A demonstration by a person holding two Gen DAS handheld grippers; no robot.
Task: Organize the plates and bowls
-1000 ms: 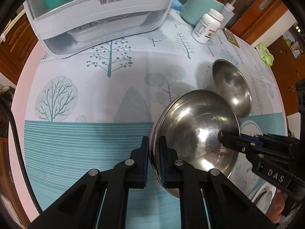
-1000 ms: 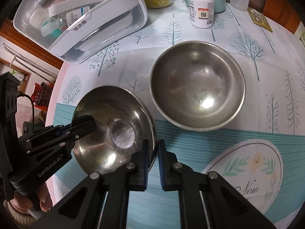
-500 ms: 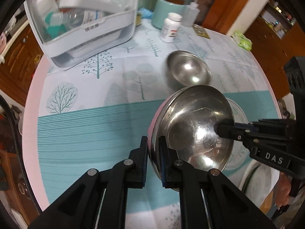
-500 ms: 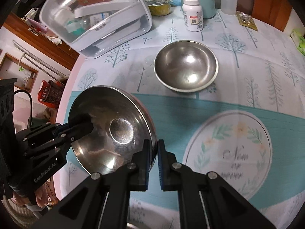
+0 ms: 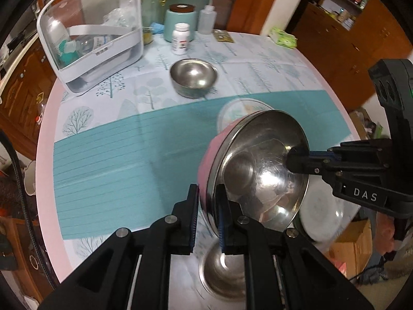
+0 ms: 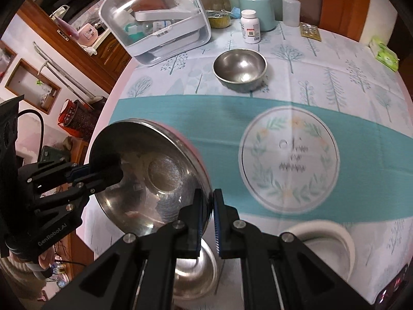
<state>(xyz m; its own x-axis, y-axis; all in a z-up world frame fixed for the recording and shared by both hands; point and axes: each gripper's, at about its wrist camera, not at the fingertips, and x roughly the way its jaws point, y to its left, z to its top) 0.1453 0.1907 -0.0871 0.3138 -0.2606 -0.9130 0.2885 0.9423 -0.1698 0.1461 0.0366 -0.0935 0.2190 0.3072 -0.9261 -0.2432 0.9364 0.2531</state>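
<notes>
Left wrist view: the pink-backed steel bowl point(image 5: 260, 170) has come up and away from the far steel bowl point(image 5: 193, 77), carried toward the near edge of the surface point(image 5: 103, 170), so it looks headed for stacking on another steel bowl point(image 5: 222, 273) below. Left tool point(image 5: 207, 217) and right tool point(image 6: 206, 222) each pinch opposite rims, holding it tilted in the air between them.
</notes>
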